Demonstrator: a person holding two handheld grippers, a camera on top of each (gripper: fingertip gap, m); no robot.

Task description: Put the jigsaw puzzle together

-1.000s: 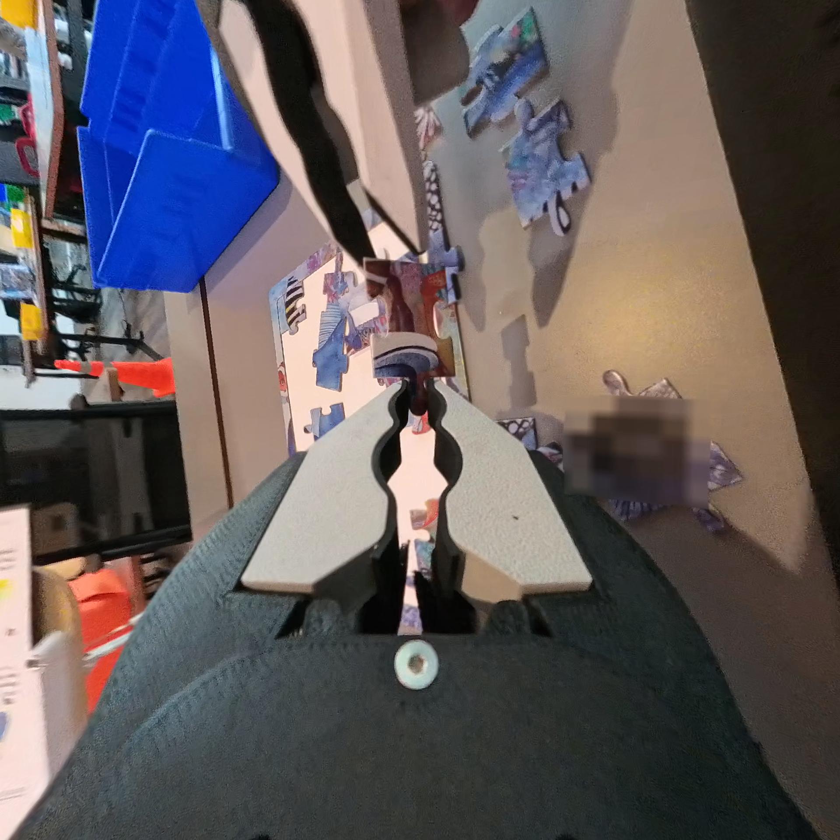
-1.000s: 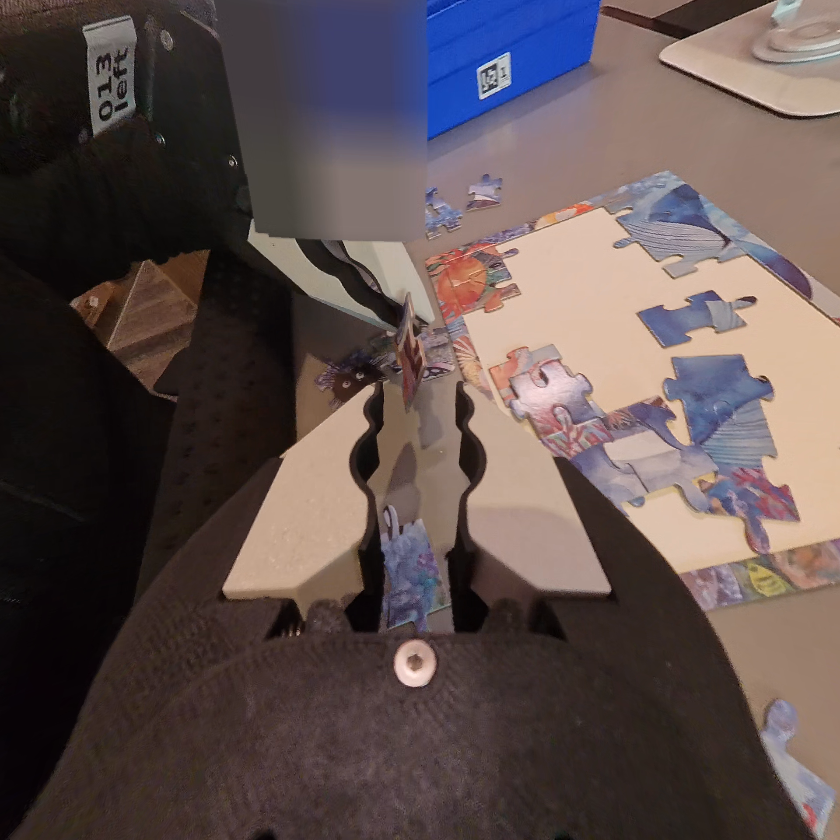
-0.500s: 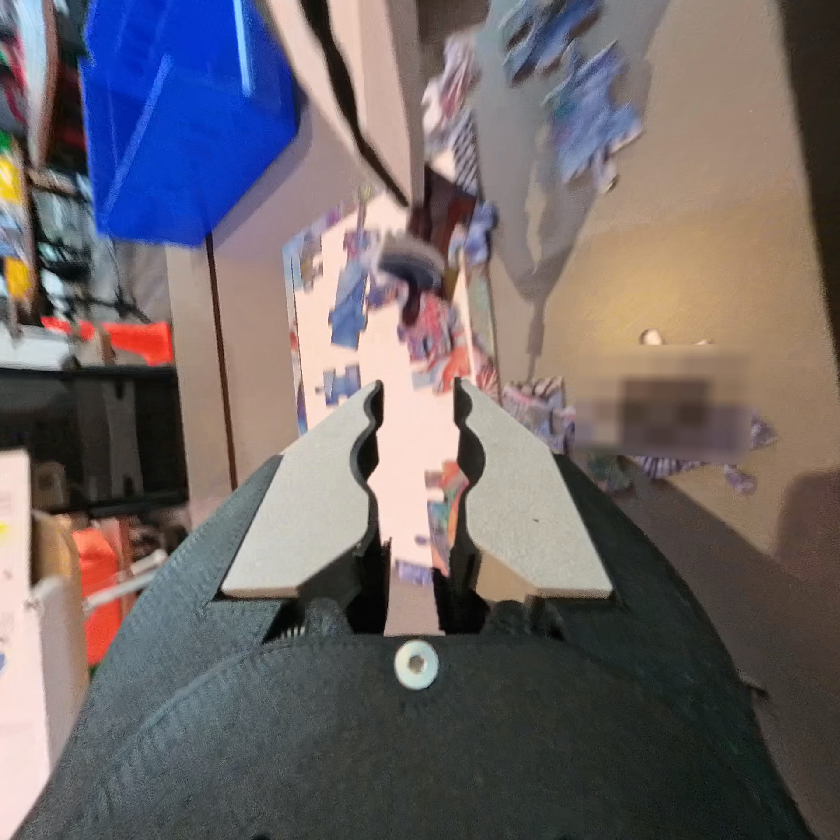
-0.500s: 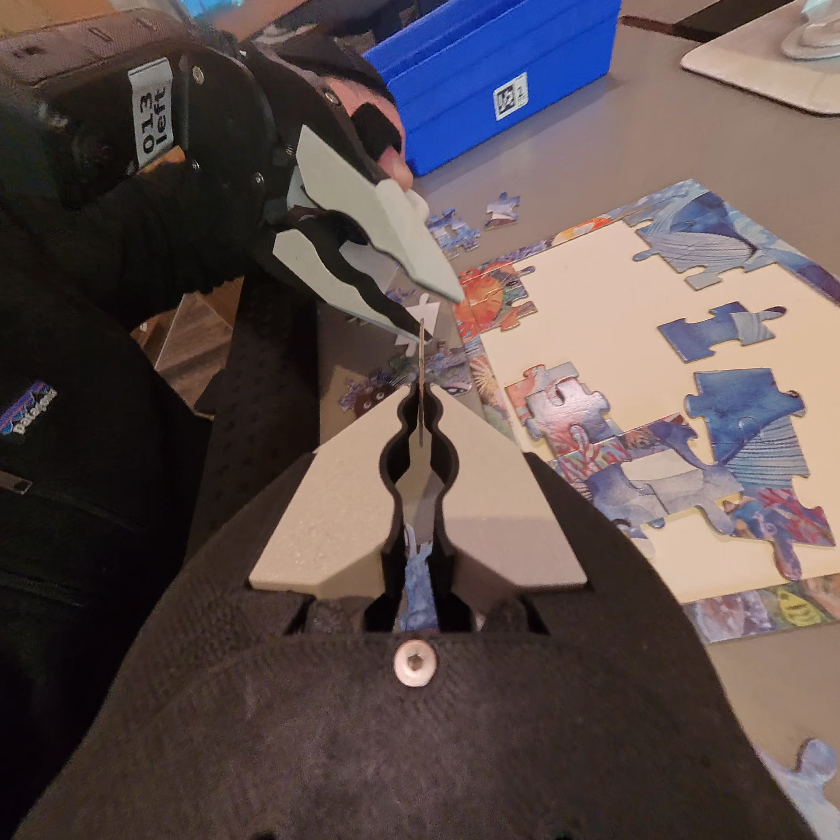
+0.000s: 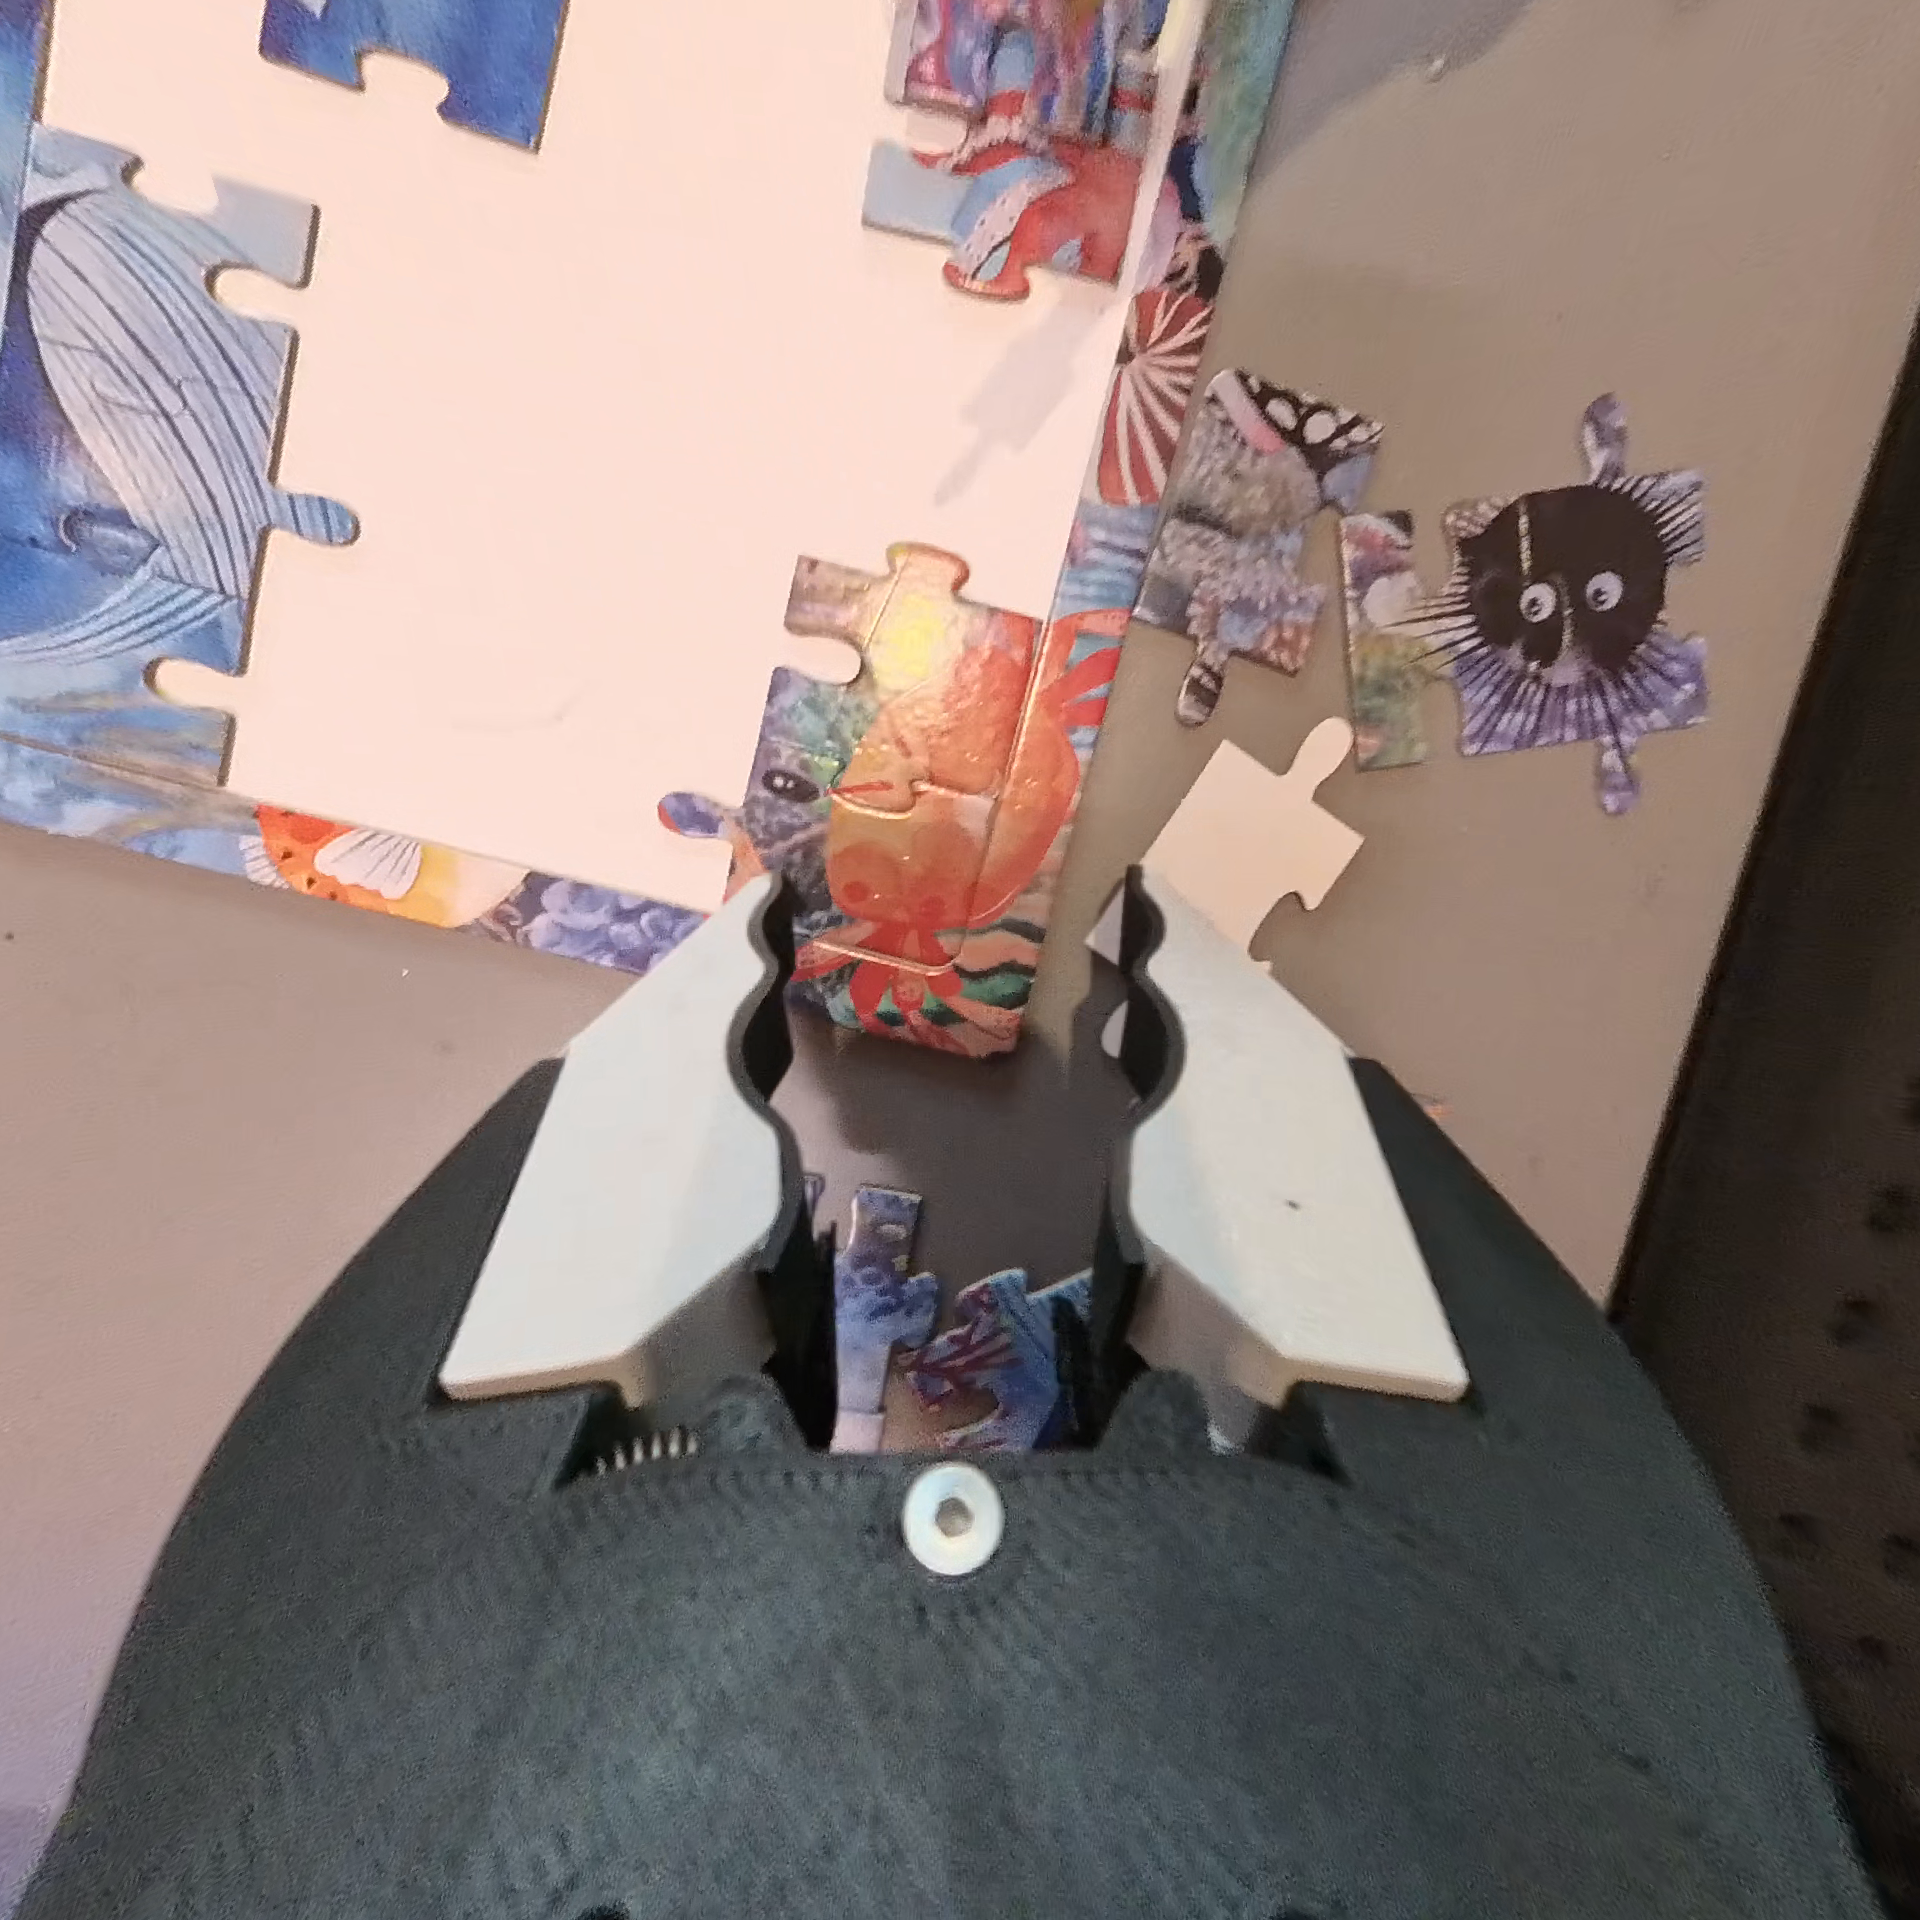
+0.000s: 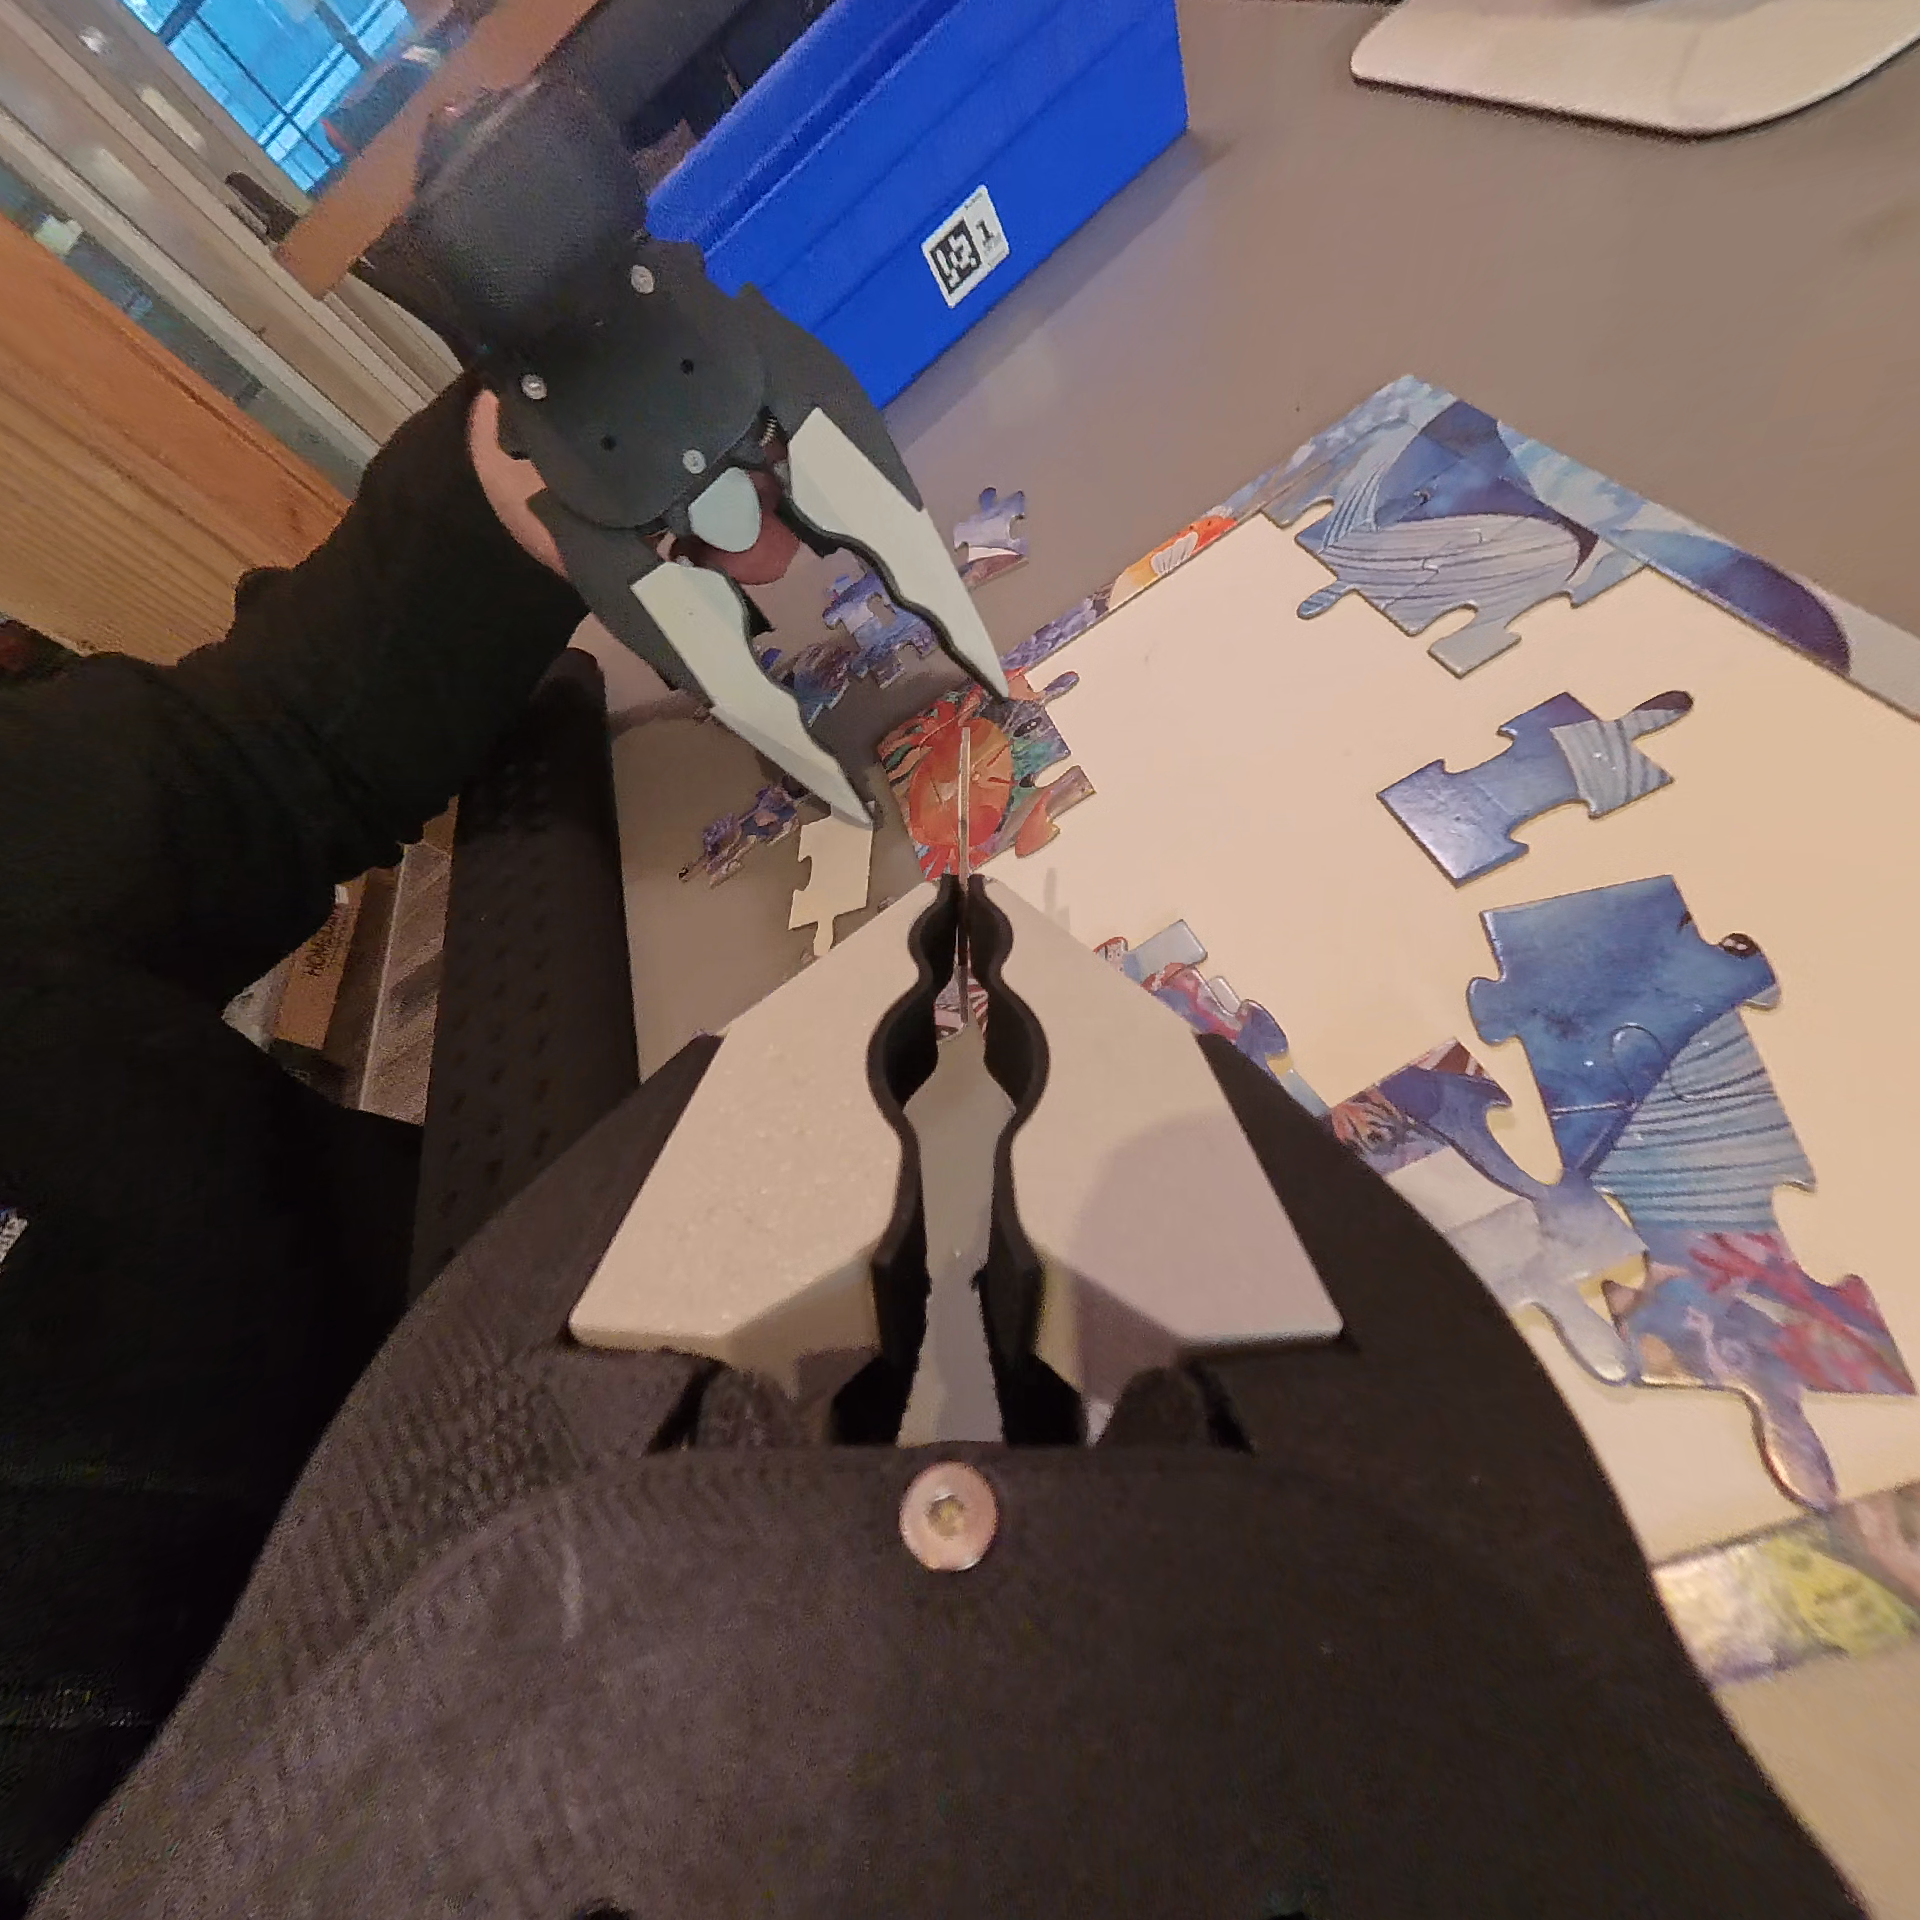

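Slippage is the chief risk: the right hand-held gripper (image 6: 961,883) has its jaws nearly closed on a puzzle piece (image 6: 963,805) pinched edge-on at the very tips, so only a thin sliver shows and its picture cannot be read. Held that narrowly, it could twist or drop as it is laid flat, or land askew and ride over a neighbour's tab. Just ahead of it, the left hand-held gripper (image 6: 935,753) hangs wide open and empty, its tips straddling the orange crab section (image 5: 925,790) at the corner of the puzzle board (image 5: 644,416); a careless nudge there could shift fitted pieces. Beyond, the cream board is mostly bare, with whale pieces (image 6: 1455,540) set along its far edge. Loose pieces, including a black spiky fish (image 5: 1558,603) and one lying face-down (image 5: 1262,831), sit on the desk (image 5: 1507,1039) to the left gripper's right.
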